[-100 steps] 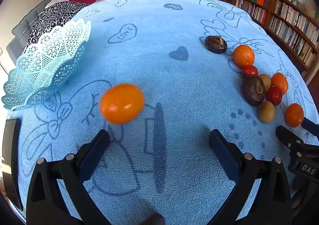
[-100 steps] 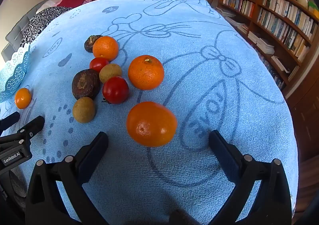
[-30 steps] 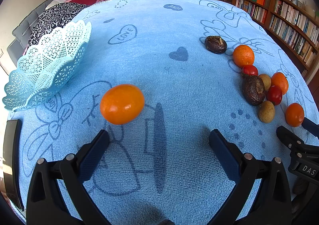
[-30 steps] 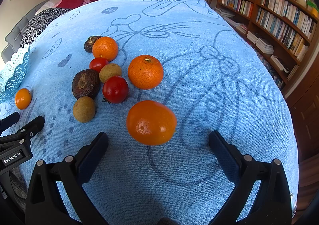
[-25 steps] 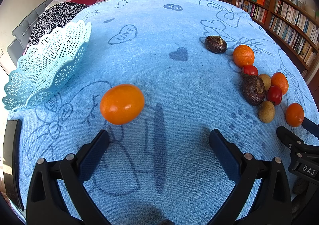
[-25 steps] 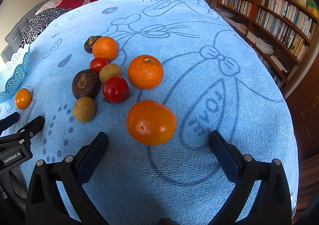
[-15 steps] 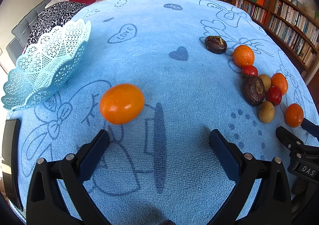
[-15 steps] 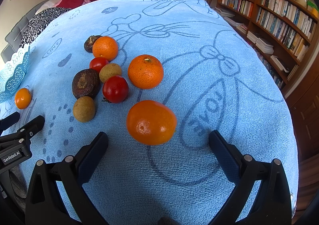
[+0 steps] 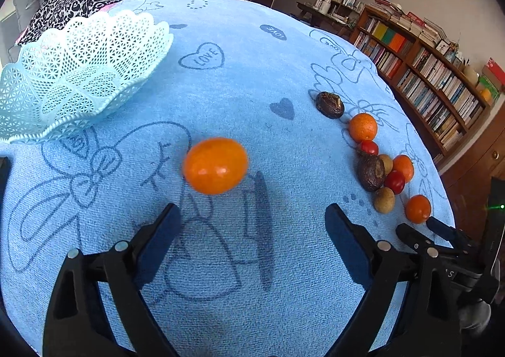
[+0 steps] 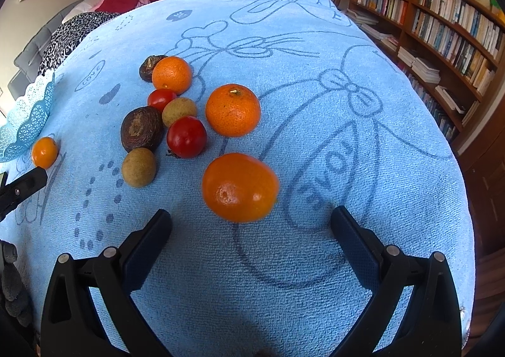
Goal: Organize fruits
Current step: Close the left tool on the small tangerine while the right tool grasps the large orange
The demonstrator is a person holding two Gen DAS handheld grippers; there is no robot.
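Both tongs stand with their fingers spread wide and nothing between them.

From the left wrist camera, the left gripper (image 9: 252,224) fills the bottom of the frame, its dark pads apart over the blue cloth (image 9: 240,79). A smooth orange fruit (image 9: 215,165), slightly blurred, lies just beyond the left finger, near mid-frame. Only this view shows the whole pale-blue lattice basket (image 9: 79,72), at upper left, with no fruit visible in it. At centre right the rest of the fruit runs in a loose line: two dark wrinkled fruits, one (image 9: 330,105) at the top and one (image 9: 371,172) lower; three oranges; two red tomatoes; two tan fruits. The right gripper (image 9: 423,235) pokes in at lower right, just below the lowest orange (image 9: 418,208).

From the right wrist camera, the right gripper (image 10: 251,226) is likewise agape at the bottom. That same orange (image 10: 240,187) sits just ahead of it at mid-frame. Here the cluster is close and clear: oranges at upper centre (image 10: 233,110) and behind (image 10: 171,75), tomatoes (image 10: 186,136) and (image 10: 161,98), tan fruits (image 10: 139,167) and (image 10: 179,111), a dark fruit (image 10: 141,128). The basket (image 10: 28,117) is only an edge at far left, the smooth orange fruit (image 10: 44,152) just beside it. A bookcase (image 10: 442,9) fills the upper right.
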